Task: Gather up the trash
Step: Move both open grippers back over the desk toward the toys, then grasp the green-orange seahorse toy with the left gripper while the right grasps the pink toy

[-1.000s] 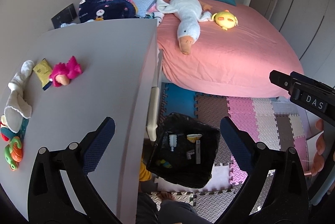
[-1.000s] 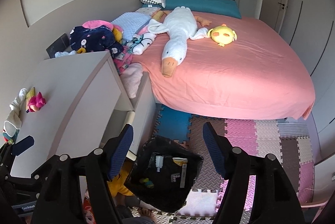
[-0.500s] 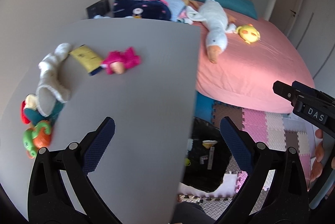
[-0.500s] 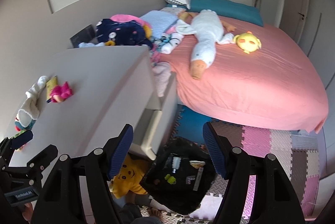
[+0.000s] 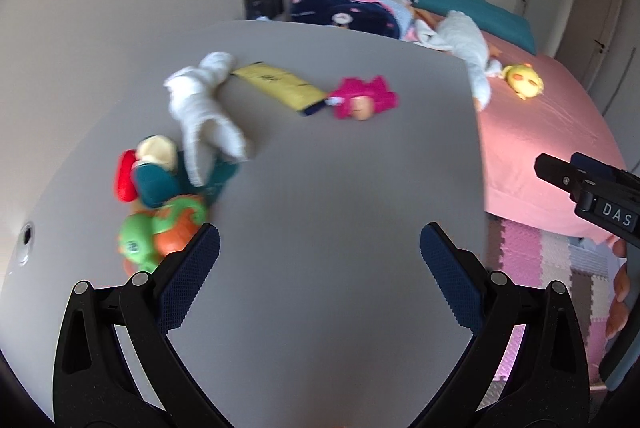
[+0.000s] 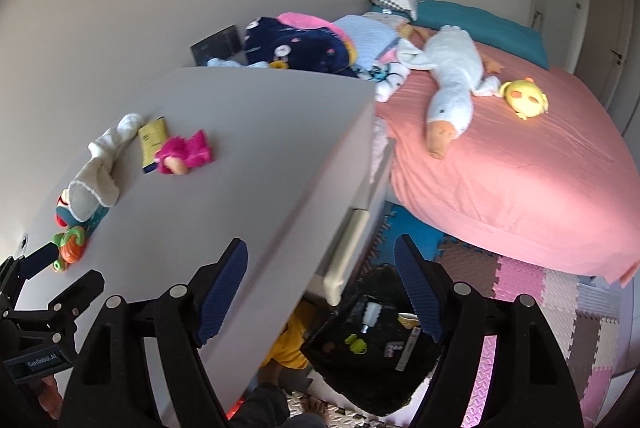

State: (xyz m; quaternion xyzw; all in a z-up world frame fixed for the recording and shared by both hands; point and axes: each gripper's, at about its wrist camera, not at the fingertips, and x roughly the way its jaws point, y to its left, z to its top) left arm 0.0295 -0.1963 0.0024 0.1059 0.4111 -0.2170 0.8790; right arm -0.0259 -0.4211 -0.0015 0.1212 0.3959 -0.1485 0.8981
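Note:
A yellow wrapper lies on the grey dresser top, between a white sock and a pink doll; it also shows in the right wrist view. My left gripper is open and empty above the dresser top. My right gripper is open and empty, over the dresser's front edge. A black trash bag with several bits of rubbish inside sits open on the floor below.
Colourful toys cluster at the dresser's left. A pink bed with a white goose plush and a yellow plush stands to the right. Foam mats cover the floor. Drawers face the bag.
Both grippers have swung left, away from the trash bag and towards the dresser top. The left gripper now looks across the dresser, with the wrapper and toys closer. Both stay open.

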